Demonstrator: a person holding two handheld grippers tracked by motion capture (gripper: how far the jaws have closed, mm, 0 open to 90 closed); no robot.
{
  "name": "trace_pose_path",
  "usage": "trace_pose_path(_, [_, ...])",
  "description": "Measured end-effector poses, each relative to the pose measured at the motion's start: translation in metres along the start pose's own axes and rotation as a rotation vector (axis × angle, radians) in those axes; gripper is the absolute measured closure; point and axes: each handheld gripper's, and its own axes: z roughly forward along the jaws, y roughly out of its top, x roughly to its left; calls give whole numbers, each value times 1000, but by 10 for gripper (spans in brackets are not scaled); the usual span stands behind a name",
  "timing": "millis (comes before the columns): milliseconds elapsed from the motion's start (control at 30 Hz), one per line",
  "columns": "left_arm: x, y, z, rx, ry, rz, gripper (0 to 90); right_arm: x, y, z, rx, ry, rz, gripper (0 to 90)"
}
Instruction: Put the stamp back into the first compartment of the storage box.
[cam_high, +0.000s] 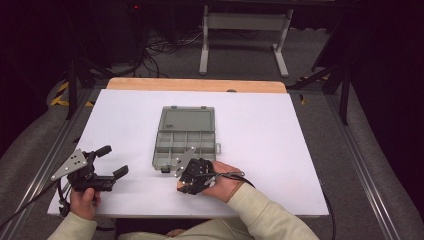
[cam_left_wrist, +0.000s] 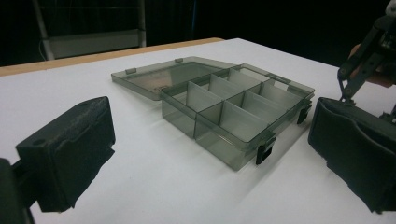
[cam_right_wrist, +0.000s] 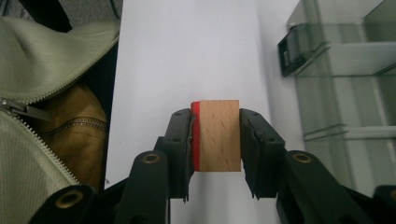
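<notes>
The right gripper (cam_right_wrist: 215, 140) pinches a wooden block (cam_right_wrist: 217, 135) between its two jaws; the block's red face (cam_right_wrist: 196, 135) lies against one pad, and its bare wood face points up toward the camera. The block sits squarely between the jaws, above the white table (cam_right_wrist: 187, 51). The open compartment box (cam_right_wrist: 345, 93) lies off to one side of the jaws, near but apart. The left gripper (cam_left_wrist: 205, 158) rests with jaws spread wide, nothing between them; the box (cam_left_wrist: 233, 112) stands ahead of them.

Procedure, as judged: keep the pinch firm and even. Carry the block level over the divider walls. Centre it over one compartment before lowering. Release only once the block rests inside.
</notes>
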Motion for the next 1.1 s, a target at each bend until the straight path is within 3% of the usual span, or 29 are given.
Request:
trace_pose_path(100, [0,0,0,1,2,0,15,-4,2,-7,-28,-11,-4,658])
trace_pose_path(633, [0,0,0,1,4,1,15,-23,10,-26,-66,-56,0,658])
trace_pose_path(1100, [0,0,0,2,2,-2,15,-42,12,-41,-118,-95,31,658])
